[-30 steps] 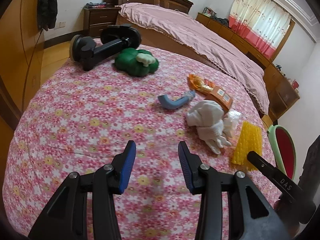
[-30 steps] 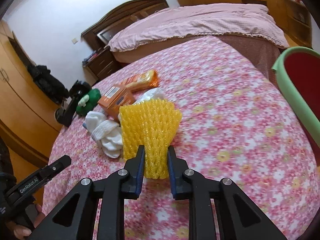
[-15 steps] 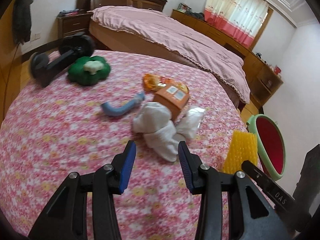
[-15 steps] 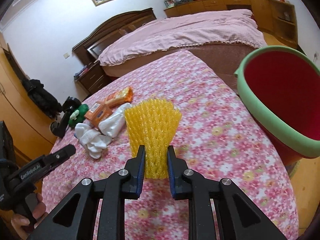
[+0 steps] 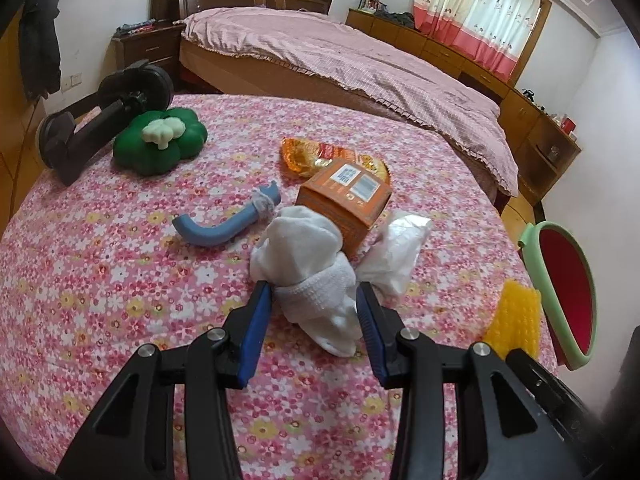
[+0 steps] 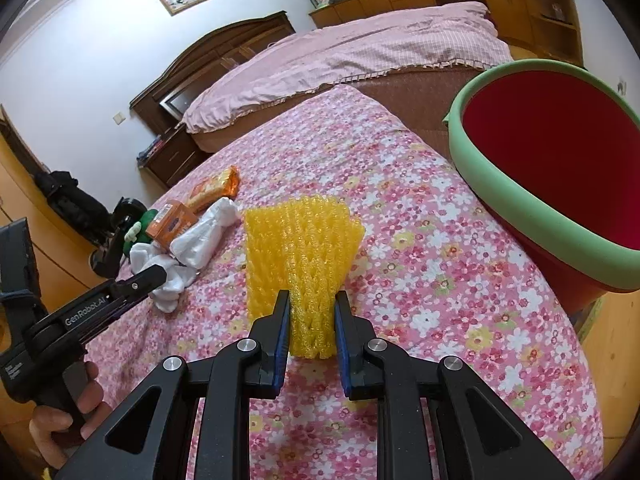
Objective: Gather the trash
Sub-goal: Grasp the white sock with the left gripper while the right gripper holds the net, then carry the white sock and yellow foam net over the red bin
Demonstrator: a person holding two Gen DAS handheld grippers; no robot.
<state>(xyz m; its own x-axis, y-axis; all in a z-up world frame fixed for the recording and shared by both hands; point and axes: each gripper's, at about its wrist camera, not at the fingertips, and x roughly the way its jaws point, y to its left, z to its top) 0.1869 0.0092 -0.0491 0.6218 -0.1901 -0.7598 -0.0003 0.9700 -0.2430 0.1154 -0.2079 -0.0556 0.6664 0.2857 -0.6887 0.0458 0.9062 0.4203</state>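
Left gripper (image 5: 314, 316) advanced, spread around one sock bundle (image 5: 308, 268) | right gripper (image 6: 309, 332) pinching one yellow net (image 6: 300, 256) | one bin (image 6: 516, 216)

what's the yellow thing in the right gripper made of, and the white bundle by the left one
Yellow netted sleeve: looks like soft foam mesh, matte, with an open lattice that crumples where it is pinched. White bundle: seemingly knitted cotton, perhaps socks, with ribbed, fuzzy weave.
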